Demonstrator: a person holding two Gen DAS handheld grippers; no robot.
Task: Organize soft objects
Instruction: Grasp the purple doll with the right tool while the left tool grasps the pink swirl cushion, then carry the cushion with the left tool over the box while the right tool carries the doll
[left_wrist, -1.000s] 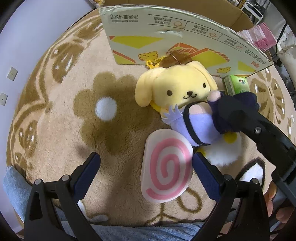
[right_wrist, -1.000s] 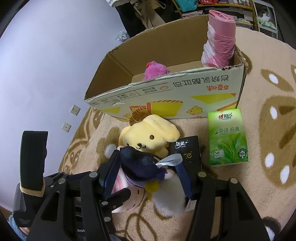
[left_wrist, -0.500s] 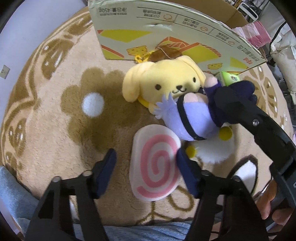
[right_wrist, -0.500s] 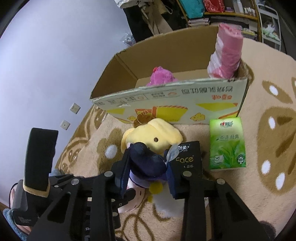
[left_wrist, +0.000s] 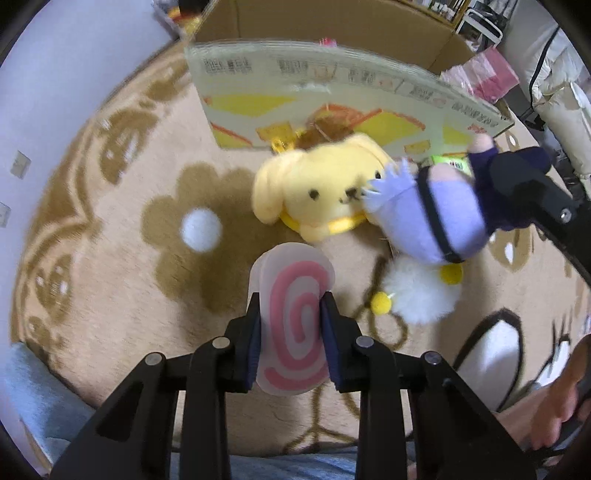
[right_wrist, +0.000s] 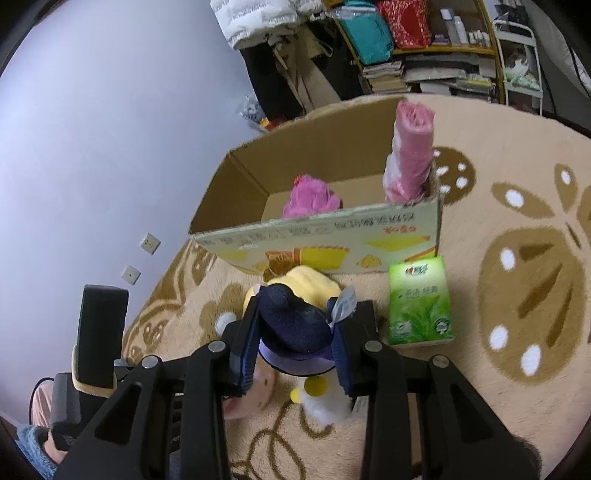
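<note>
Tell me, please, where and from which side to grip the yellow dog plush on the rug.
Grip the yellow dog plush across its round head, coming down from above. It lies face-up on the rug against the cardboard box, with the purple doll at one side, so only the top seems free.

— Can any print be read?

— Chinese characters, printed upside down, are seen on the cardboard box (right_wrist: 332, 236), but they are too blurred to be read.

— And the green tissue pack (right_wrist: 419, 301)?

— A round logo and a line of characters are carried there; none can be made out.
</note>
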